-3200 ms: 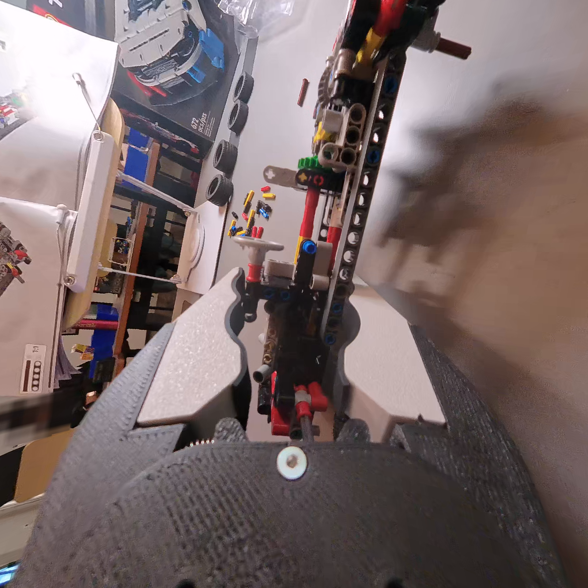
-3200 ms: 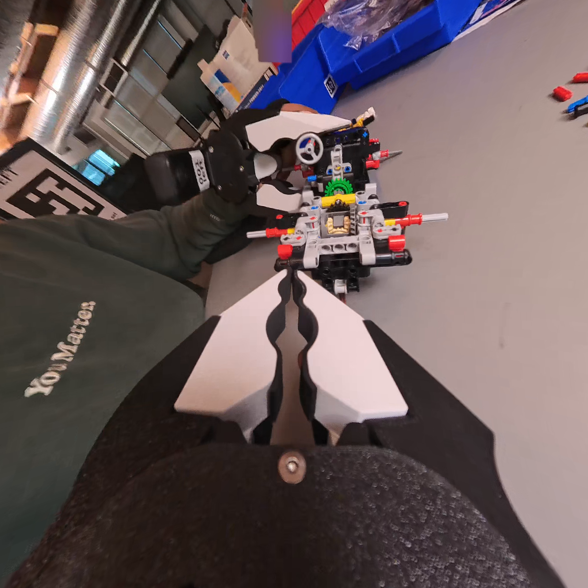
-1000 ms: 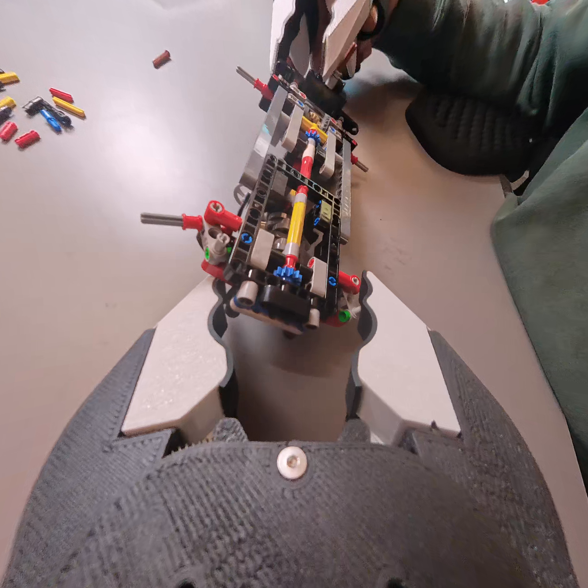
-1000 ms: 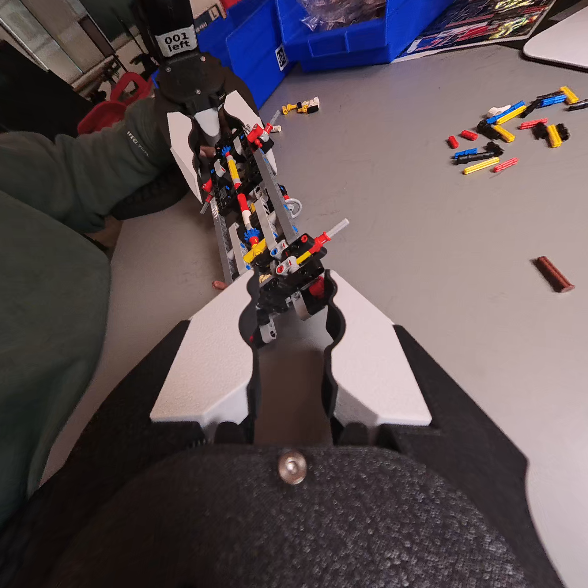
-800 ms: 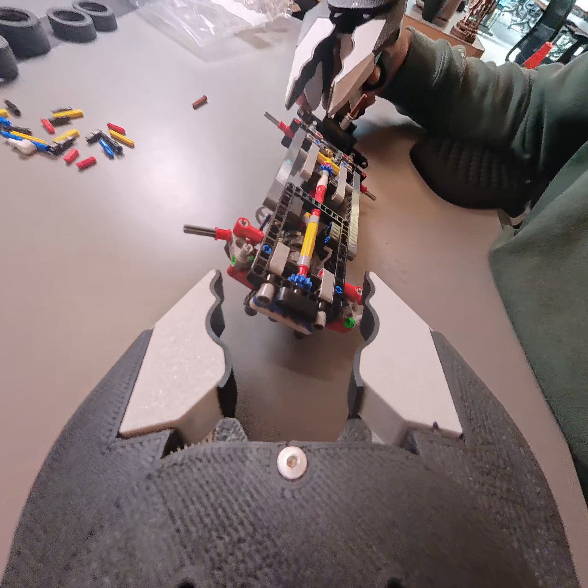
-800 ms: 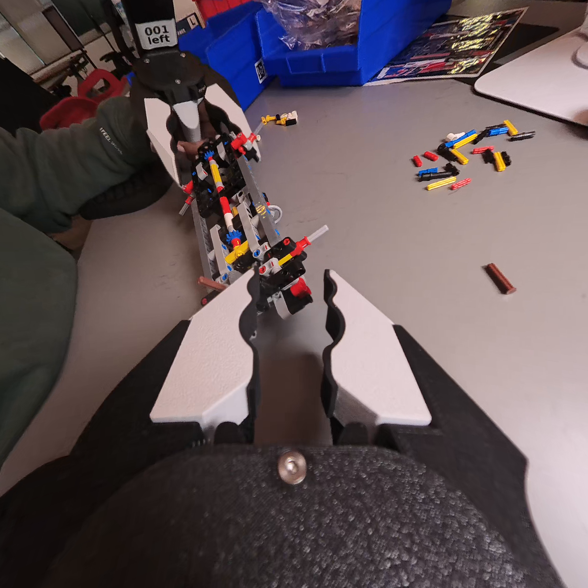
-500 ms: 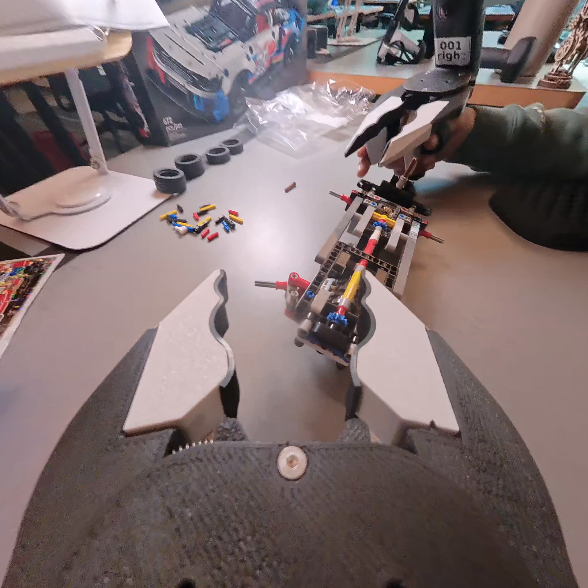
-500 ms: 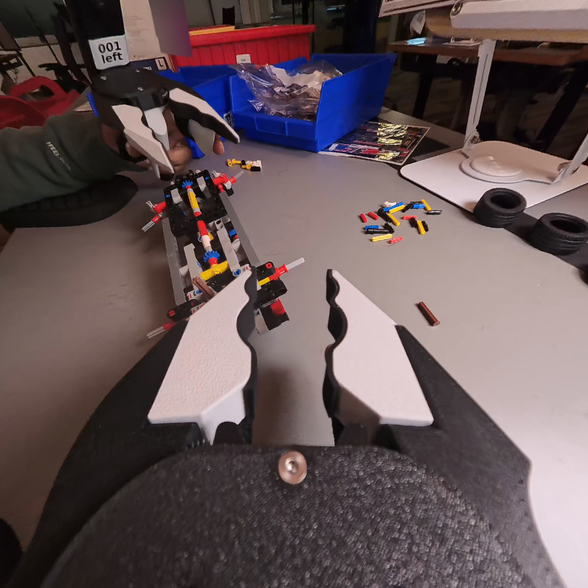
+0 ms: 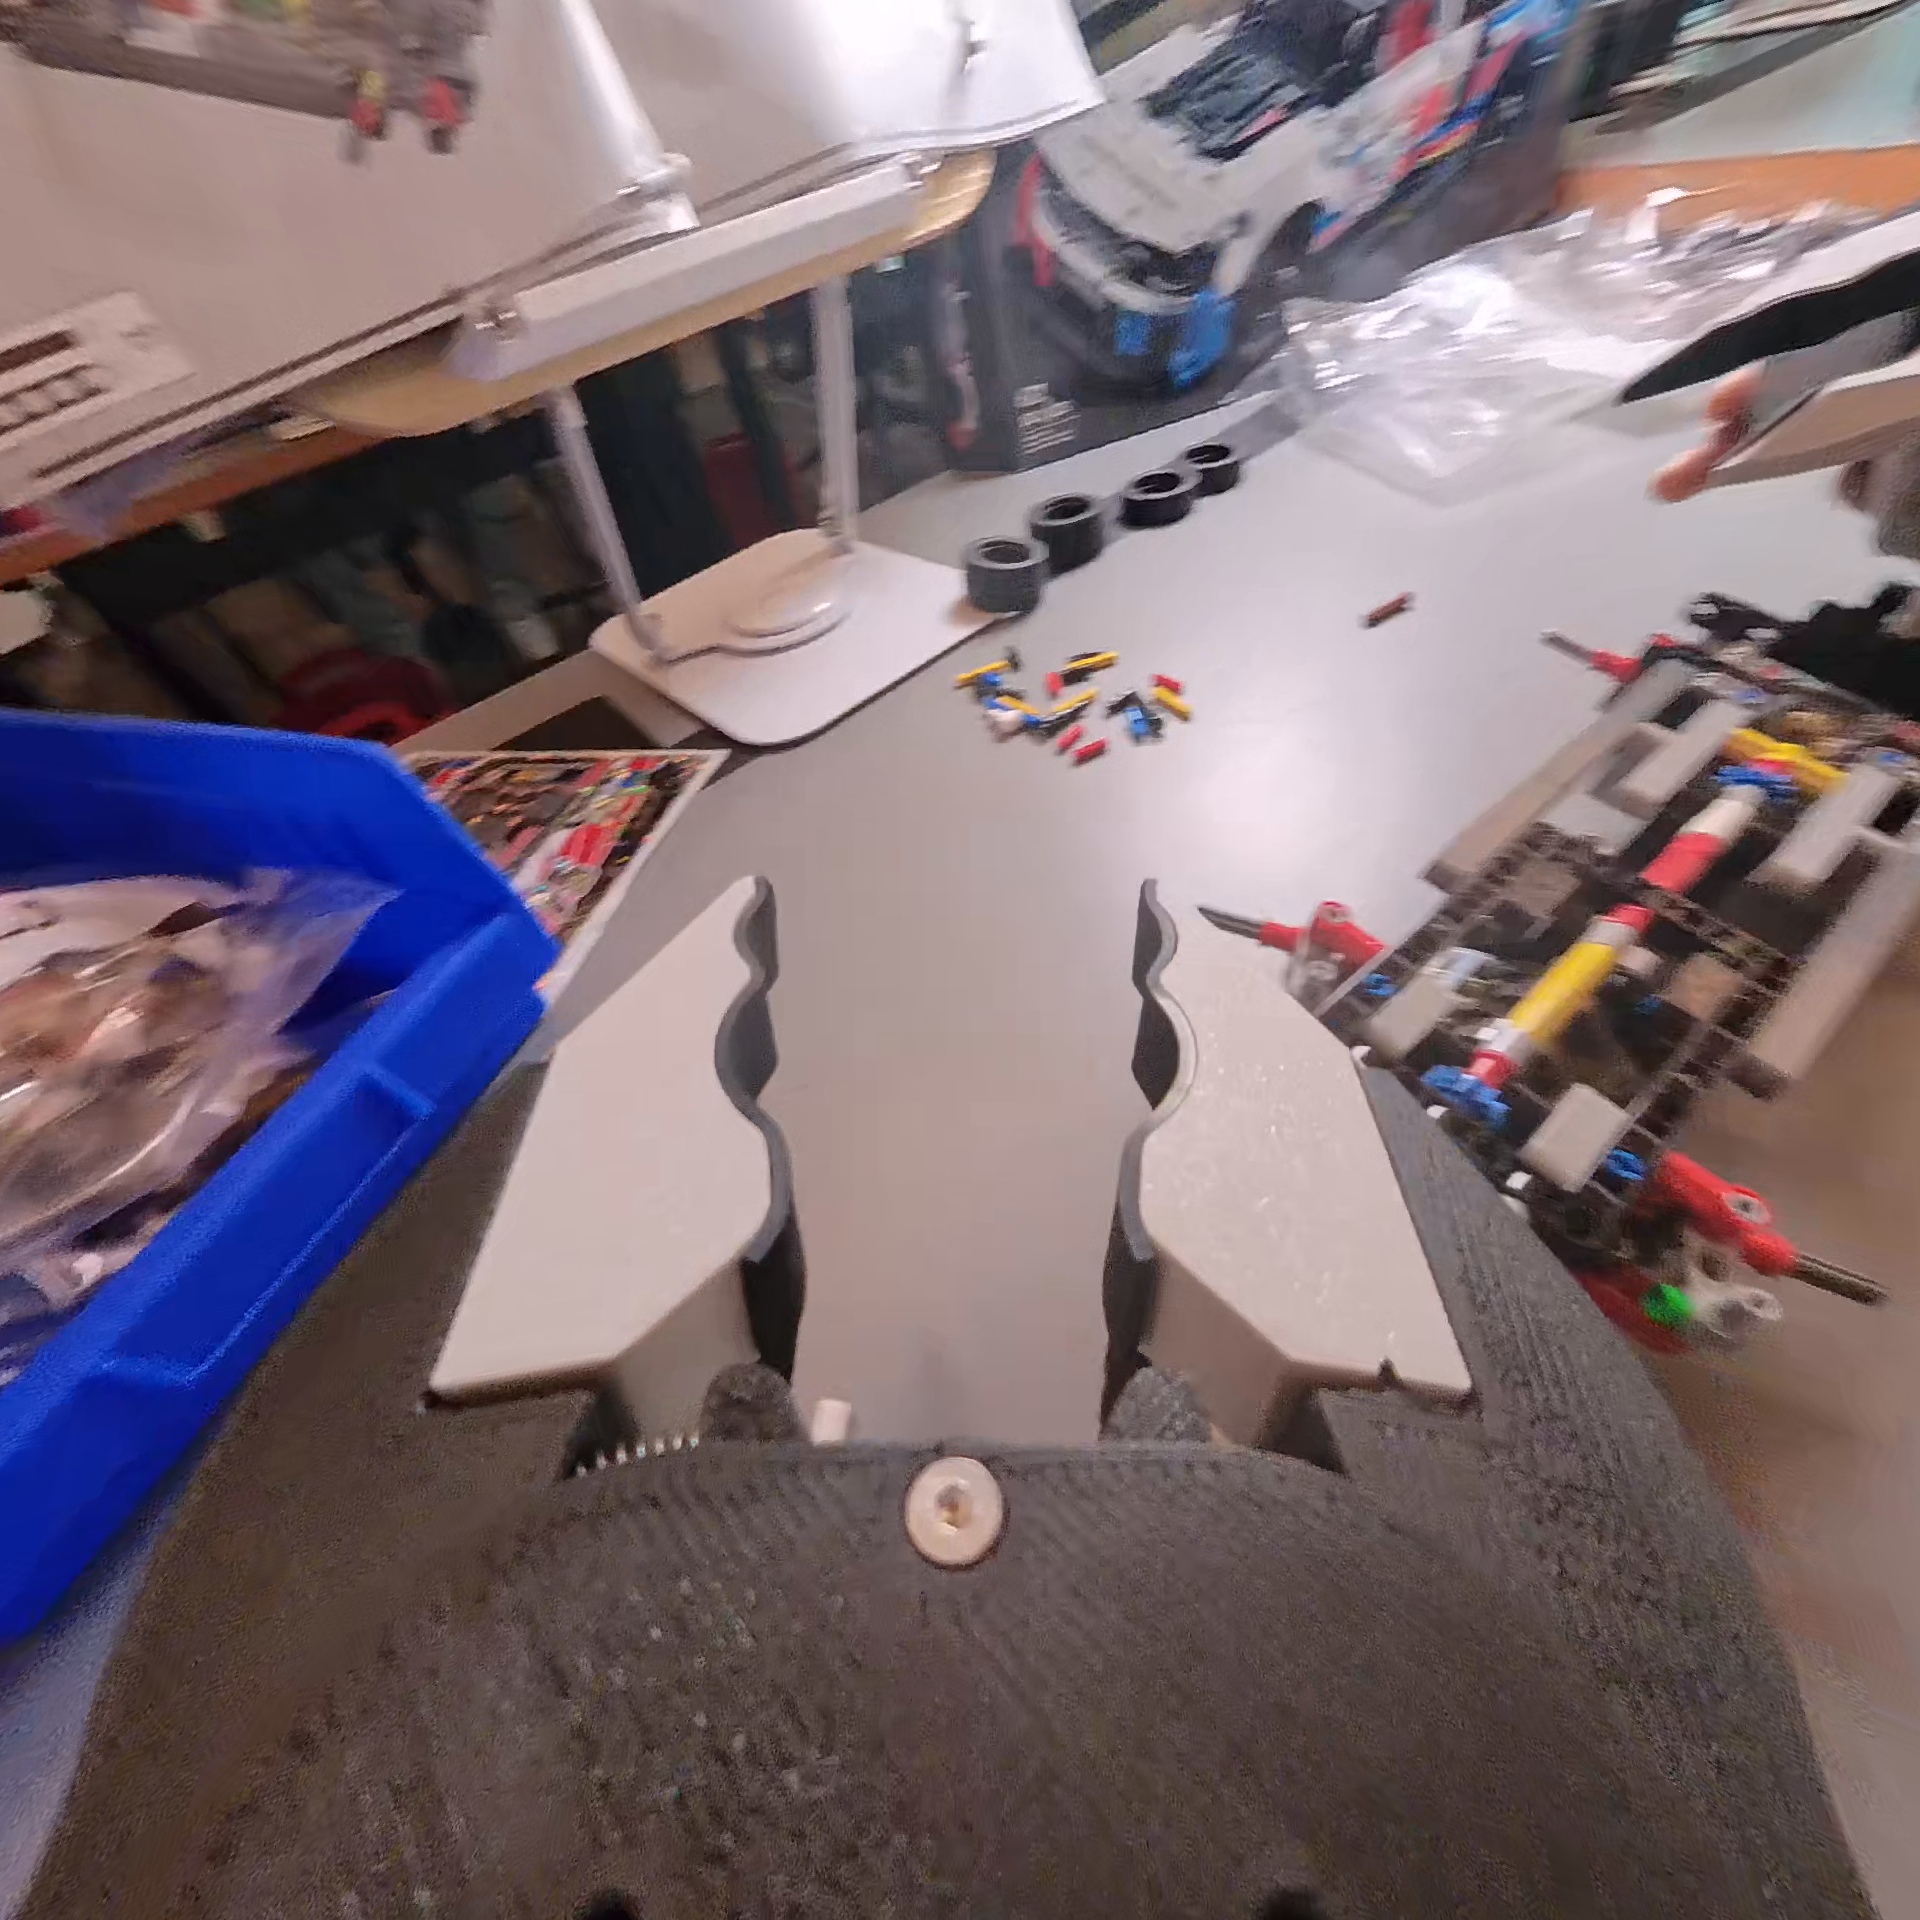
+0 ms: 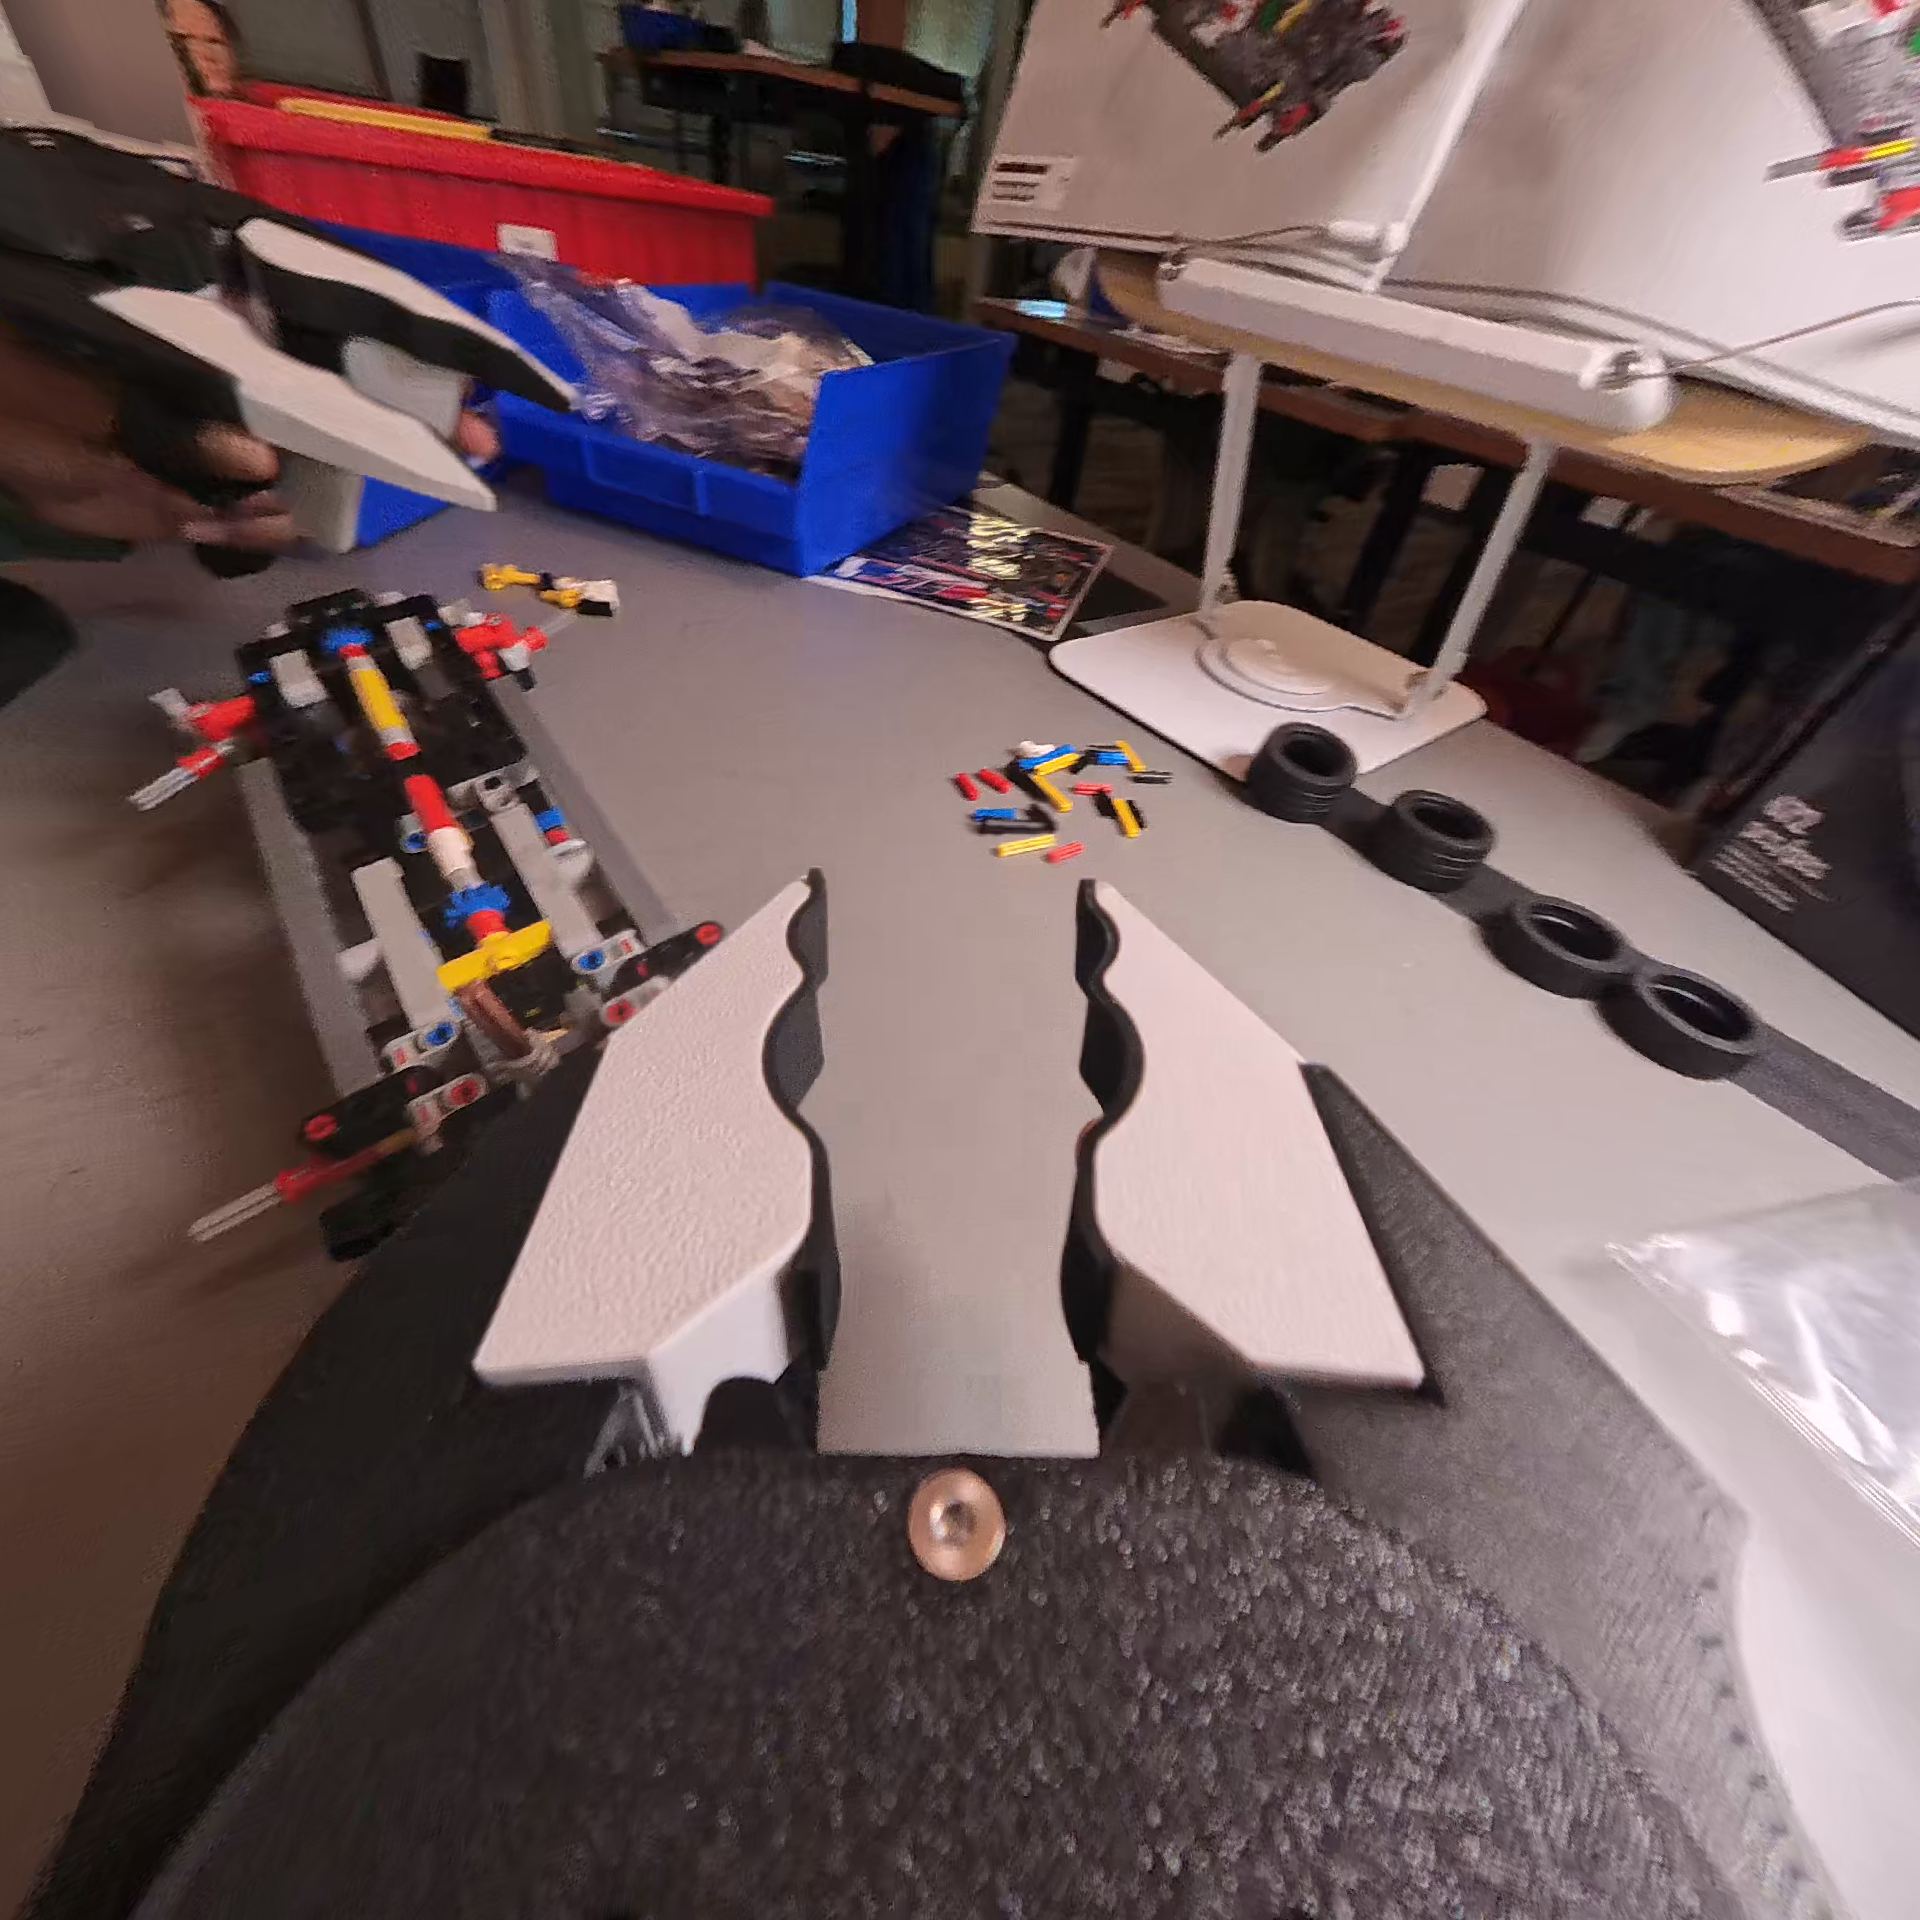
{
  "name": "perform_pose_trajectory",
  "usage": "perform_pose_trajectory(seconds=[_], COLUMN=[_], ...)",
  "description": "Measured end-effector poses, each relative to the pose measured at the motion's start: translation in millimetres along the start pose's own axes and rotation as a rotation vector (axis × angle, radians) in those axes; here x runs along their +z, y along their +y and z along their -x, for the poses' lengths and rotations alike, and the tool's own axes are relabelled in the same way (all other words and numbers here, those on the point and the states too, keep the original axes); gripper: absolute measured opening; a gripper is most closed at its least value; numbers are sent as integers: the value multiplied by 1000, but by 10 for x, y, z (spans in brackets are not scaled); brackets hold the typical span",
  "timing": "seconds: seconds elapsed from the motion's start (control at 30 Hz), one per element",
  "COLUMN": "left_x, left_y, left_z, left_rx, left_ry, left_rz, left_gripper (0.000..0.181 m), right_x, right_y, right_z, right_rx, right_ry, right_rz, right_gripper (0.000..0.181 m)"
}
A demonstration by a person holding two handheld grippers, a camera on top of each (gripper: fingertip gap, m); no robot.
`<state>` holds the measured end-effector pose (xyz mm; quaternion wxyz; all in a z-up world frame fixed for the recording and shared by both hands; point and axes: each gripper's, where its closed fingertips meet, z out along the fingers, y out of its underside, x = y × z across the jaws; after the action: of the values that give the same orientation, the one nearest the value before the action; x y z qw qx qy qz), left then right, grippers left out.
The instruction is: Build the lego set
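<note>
The long lego chassis (image 9: 1621,966) of black, grey, red and yellow parts lies flat on the grey table, right of my left gripper (image 9: 951,899). It also shows in the right wrist view (image 10: 416,862), left of my right gripper (image 10: 948,883). Both grippers are open and empty above bare table. A small pile of loose pins (image 9: 1075,701) lies ahead; it also shows in the right wrist view (image 10: 1060,795). A brown pin (image 9: 1387,610) lies apart. My left gripper also shows far left in the right wrist view (image 10: 499,457).
A blue bin (image 9: 312,1122) with plastic bags sits at the left. A printed sheet (image 9: 571,821), a white lamp base (image 9: 790,634), several black tyres (image 10: 1507,883), the set's box (image 9: 1164,260) and a clear bag (image 10: 1808,1340) lie around. The brown pin (image 9: 1387,610) lies some 10 centimetres from my right tips, 30 centimetres from my left tips.
Both grippers let go of the chassis, which now lies on the table. Both lifted and swung away from it, the left to its left, the right to its right.
</note>
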<state>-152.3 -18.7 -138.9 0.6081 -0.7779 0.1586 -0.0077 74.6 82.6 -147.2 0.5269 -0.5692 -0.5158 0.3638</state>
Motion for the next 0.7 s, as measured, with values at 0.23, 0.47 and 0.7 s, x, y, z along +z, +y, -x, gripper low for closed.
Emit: perform_pose_trajectory(seconds=[0.23, 0.47, 0.7], left_x=[-10, 13, -9], left_y=[166, 249, 207], left_z=[440, 498, 506], left_rx=[-31, -26, -35], left_ry=[-288, -347, -351], left_rz=[72, 102, 76], left_gripper=[56, 53, 51], right_x=[16, -67, -286], right_y=[60, 23, -260], right_z=[-290, -536, -703], right_rx=[44, 75, 120], right_ry=[235, 356, 484], right_rz=[21, 20, -7], right_gripper=[44, 43, 43])
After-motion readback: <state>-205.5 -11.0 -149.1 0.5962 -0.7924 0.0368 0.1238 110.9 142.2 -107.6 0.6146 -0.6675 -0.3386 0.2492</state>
